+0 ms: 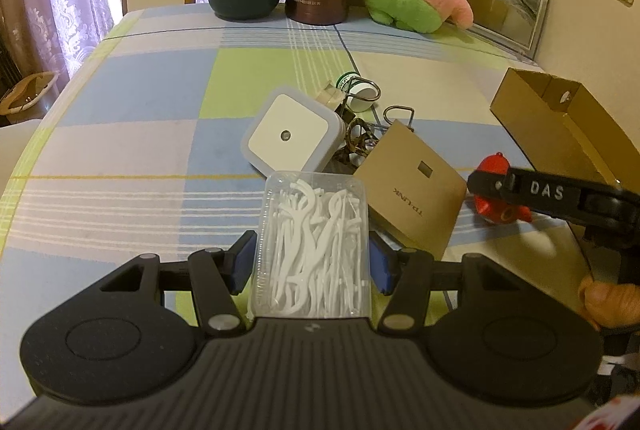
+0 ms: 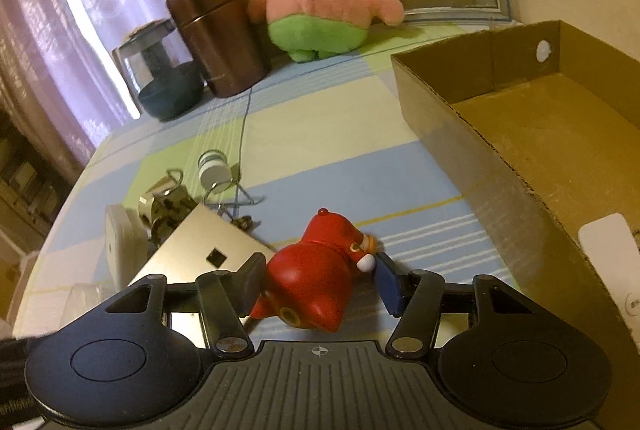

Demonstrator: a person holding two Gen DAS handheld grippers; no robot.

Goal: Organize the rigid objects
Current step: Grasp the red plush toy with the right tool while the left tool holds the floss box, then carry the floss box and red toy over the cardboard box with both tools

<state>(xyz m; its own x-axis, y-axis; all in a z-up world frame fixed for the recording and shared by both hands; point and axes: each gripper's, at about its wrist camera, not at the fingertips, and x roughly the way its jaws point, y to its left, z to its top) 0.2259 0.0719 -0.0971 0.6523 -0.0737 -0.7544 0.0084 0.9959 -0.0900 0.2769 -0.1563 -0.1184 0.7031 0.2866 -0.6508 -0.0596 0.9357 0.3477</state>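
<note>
Left claw (image 1: 310, 262) is pinching a clear box of floss picks (image 1: 312, 246), pads w/ blue faces pressed on both long sides. The box looks held just above the bench (image 1: 120, 102), long axis running away from the camera toward the pile: white night light (image 1: 292, 132), flat brown card box (image 1: 412, 190), metal clips, small white bottle.

Right claw (image 2: 318, 280) sits around a red toy figure (image 2: 316, 276) lying on its side on the bench, near the open cardboard box (image 2: 520, 134) to its right. Left pad touches the toy's body; the blue right pad sits against its head end. Can't tell for sure it's clamped tight, but it reads as a grip. The toy's long axis runs diagonally, feet toward the camera, head up and to the right.

Handling, my guess: the toy is hard, glossy plastic, light, rounded, so prob. slippery; best taken across the belly, not the tapered head. The floss box is thin, stiff plastic, light, may flex or pop open if squeezed hard
</note>
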